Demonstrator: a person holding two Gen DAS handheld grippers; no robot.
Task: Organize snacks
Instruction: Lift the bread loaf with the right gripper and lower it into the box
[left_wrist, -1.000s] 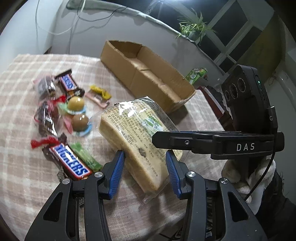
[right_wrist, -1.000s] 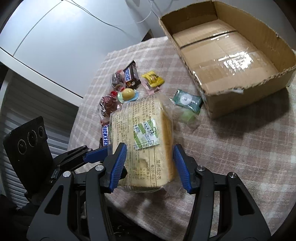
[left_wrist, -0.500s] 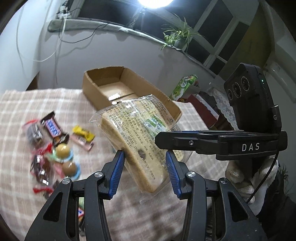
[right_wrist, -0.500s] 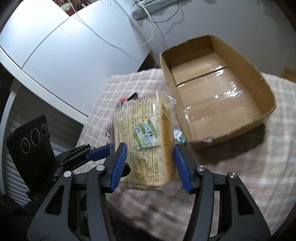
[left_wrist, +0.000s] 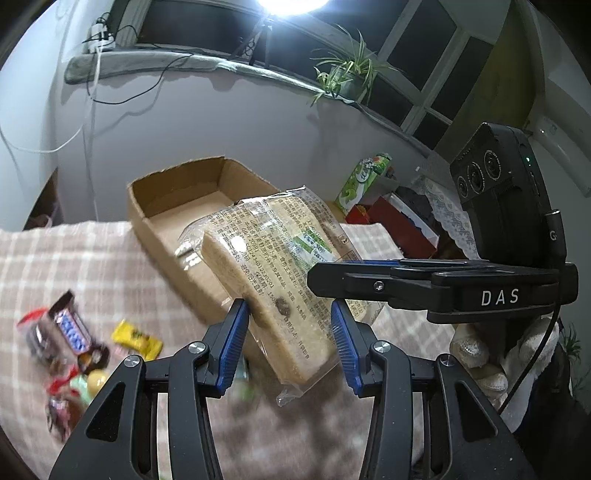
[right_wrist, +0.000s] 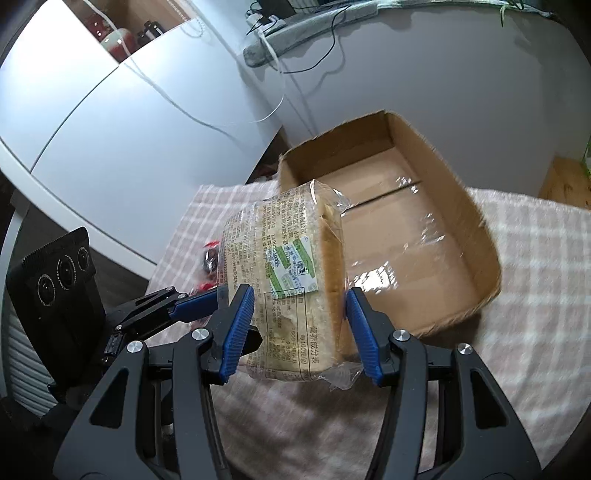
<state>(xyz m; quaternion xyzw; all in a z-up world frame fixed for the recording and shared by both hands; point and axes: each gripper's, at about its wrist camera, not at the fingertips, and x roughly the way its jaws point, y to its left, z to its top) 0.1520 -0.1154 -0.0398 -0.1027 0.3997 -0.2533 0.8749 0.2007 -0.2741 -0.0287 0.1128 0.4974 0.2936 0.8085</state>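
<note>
A wrapped loaf of sliced bread (left_wrist: 280, 266) hangs in the air, tilted, in front of an open cardboard box (left_wrist: 147, 221). My left gripper (left_wrist: 290, 314) is shut on the loaf's near end, blue pads pressing both sides. In the left wrist view, my right gripper (left_wrist: 332, 275) clamps the loaf from the right. In the right wrist view the bread (right_wrist: 291, 266) sits between the right gripper (right_wrist: 299, 299) pads, with the left gripper (right_wrist: 195, 306) gripping from the left. The box (right_wrist: 491, 258) lies just behind, with nothing inside it.
Loose snacks lie on the checked tablecloth (left_wrist: 74, 251) at the left: a Snickers bar (left_wrist: 70, 328), a yellow candy (left_wrist: 136, 339), red-wrapped sweets (left_wrist: 59, 406). A green carton (left_wrist: 364, 177) and a red box (left_wrist: 391, 221) stand beyond the table. A gloved hand (left_wrist: 476, 354) holds the right gripper.
Both grippers have lifted the bread off the table and carried it toward the cardboard box. The loose snacks have dropped to the lower left of the left wrist view.
</note>
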